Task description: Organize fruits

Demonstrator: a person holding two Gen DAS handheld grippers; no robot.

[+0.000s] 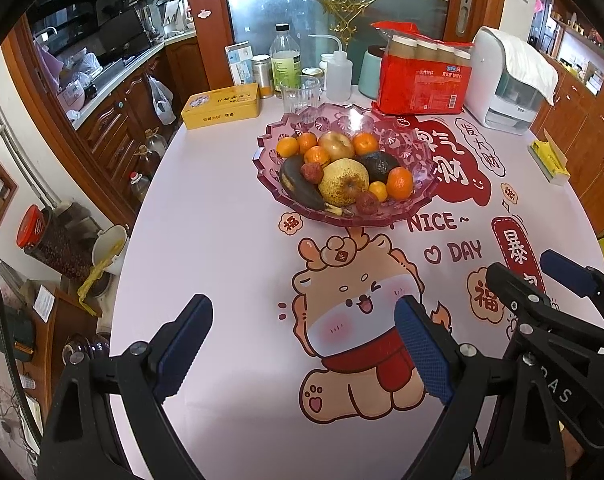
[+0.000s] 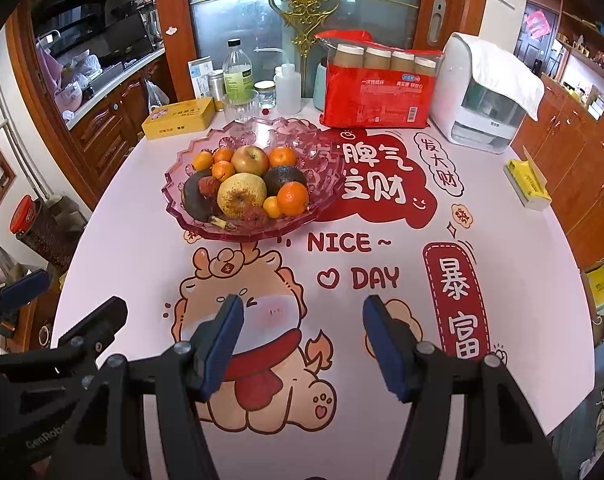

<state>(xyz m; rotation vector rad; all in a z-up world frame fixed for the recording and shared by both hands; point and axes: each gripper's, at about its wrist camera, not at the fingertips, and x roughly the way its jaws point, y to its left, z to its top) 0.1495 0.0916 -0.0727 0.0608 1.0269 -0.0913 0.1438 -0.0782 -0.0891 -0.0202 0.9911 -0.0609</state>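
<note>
A pink glass fruit bowl (image 1: 418,148) (image 2: 326,168) sits mid-table. It holds a yellow pear (image 1: 344,187) (image 2: 241,195), an apple (image 1: 335,145) (image 2: 251,159), several tangerines (image 1: 400,182) (image 2: 293,198), a dark avocado (image 1: 378,166) (image 2: 284,178), a blackened banana (image 1: 298,187) (image 2: 194,200) and red lychees (image 1: 312,172). My left gripper (image 1: 302,340) is open and empty over the near table, well short of the bowl. My right gripper (image 2: 302,340) is open and empty, beside it; it also shows in the left wrist view (image 1: 542,276).
Behind the bowl stand a yellow tin (image 1: 222,105), a glass tumbler (image 1: 300,96), bottles (image 1: 285,60), a red pack of paper cups (image 1: 422,76) and a white appliance (image 1: 506,84). A yellow tissue box (image 1: 550,160) lies at the right edge. The table's left edge drops to floor clutter.
</note>
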